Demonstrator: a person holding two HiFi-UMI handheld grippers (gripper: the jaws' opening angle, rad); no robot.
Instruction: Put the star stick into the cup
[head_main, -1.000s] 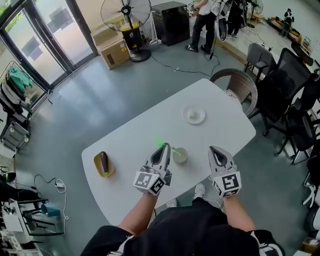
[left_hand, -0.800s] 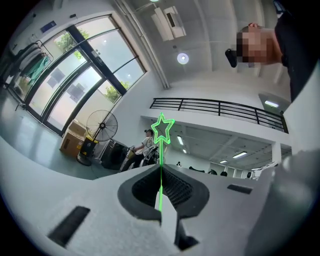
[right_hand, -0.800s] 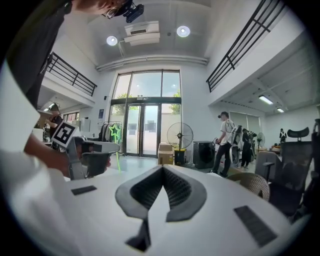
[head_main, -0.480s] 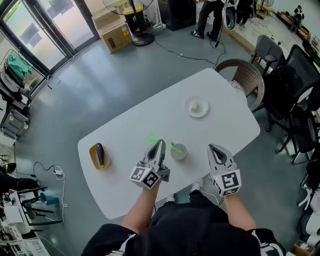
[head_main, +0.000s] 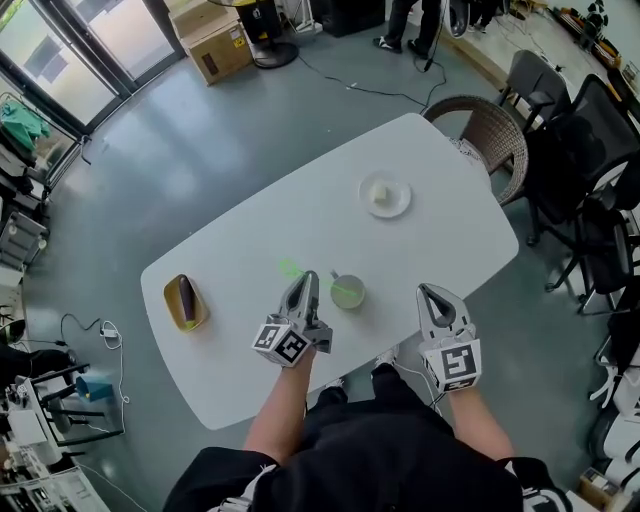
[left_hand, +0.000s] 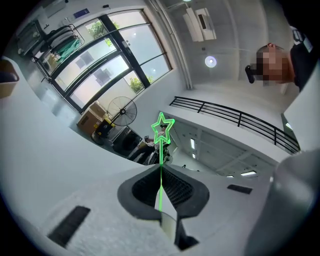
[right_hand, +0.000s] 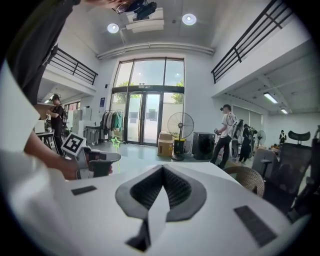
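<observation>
A thin green star stick stands pinched in my left gripper (left_hand: 160, 169), which is shut on it, and its star (left_hand: 163, 128) rises above the jaw tips. From the head view the star (head_main: 290, 268) hovers over the white table (head_main: 250, 250), just ahead of the left gripper (head_main: 303, 284). The small pale cup (head_main: 347, 292), green inside, stands on the table just right of that gripper. My right gripper (head_main: 433, 296) is shut and holds nothing, near the table's front edge right of the cup. The right gripper view shows the left gripper (right_hand: 95, 162) and the star (right_hand: 117, 141).
A white plate (head_main: 384, 196) with a small white item sits at the far side of the table. A yellow dish (head_main: 184, 302) holding a dark eggplant lies at the left end. A wicker chair (head_main: 478, 128) and black office chairs (head_main: 590, 150) stand to the right.
My left gripper, still shut on the star stick, has shifted a little left, away from the cup. The right gripper has kept its place.
</observation>
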